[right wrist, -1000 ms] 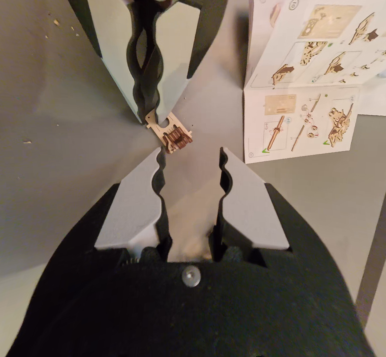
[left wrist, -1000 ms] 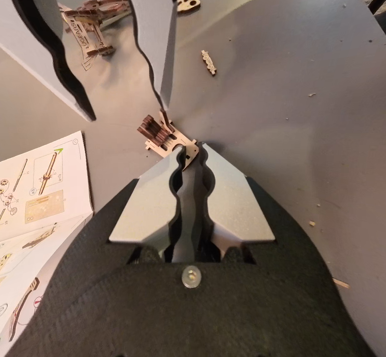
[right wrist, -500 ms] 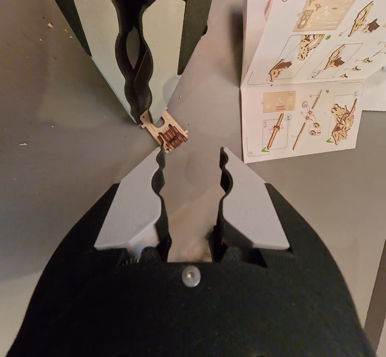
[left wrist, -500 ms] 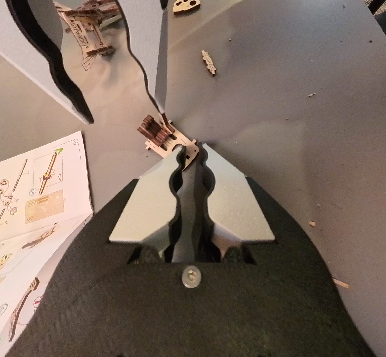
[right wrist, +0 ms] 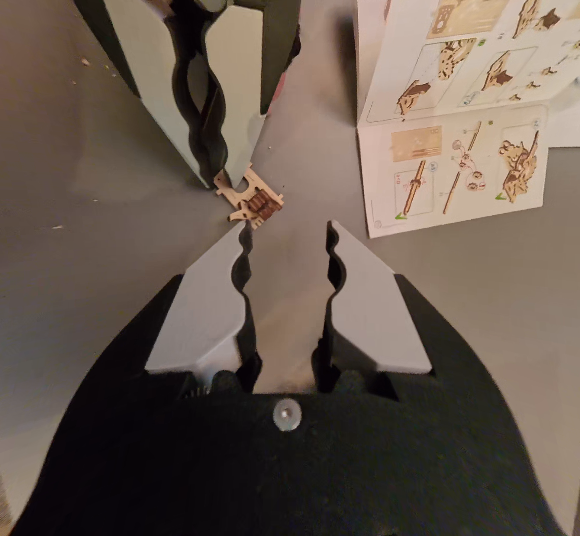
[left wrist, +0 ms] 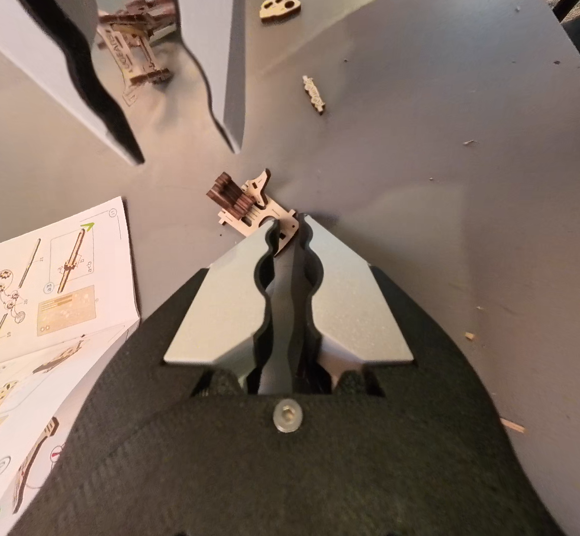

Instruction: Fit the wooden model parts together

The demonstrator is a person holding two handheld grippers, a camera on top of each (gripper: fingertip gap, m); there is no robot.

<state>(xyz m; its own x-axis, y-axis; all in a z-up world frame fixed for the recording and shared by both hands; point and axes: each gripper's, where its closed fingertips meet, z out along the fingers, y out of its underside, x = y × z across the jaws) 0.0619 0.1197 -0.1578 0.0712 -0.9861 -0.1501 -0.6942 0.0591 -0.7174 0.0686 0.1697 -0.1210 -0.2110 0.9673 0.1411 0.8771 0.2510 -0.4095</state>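
A flat pale wooden plate (left wrist: pixel 251 222) with a dark brown slotted block (left wrist: pixel 230 196) lies on the grey table. My left gripper (left wrist: pixel 287 222) is shut on the plate's near corner. A small pale curved piece (left wrist: pixel 260 180) stands on the plate's far end. My right gripper (right wrist: pixel 287 224) is open and empty. Its left fingertip (right wrist: pixel 243 227) is just short of the plate (right wrist: pixel 251 199) and the curved piece (right wrist: pixel 237 215). The right gripper also shows in the left wrist view (left wrist: pixel 186 155), and the left gripper in the right wrist view (right wrist: pixel 216 182).
A part-built wooden model (left wrist: pixel 138 43), an oval piece with holes (left wrist: pixel 280 6) and a small toothed strip (left wrist: pixel 314 94) lie beyond the plate. An open instruction booklet (left wrist: pixel 62 285) lies beside it, also in the right wrist view (right wrist: pixel 455 113). The table edge (left wrist: pixel 533 28) curves at right; wood chips are scattered.
My right gripper, still open, has drawn its fingertip up off the small curved piece, which now shows in full. My left gripper holds the plate in the same place.
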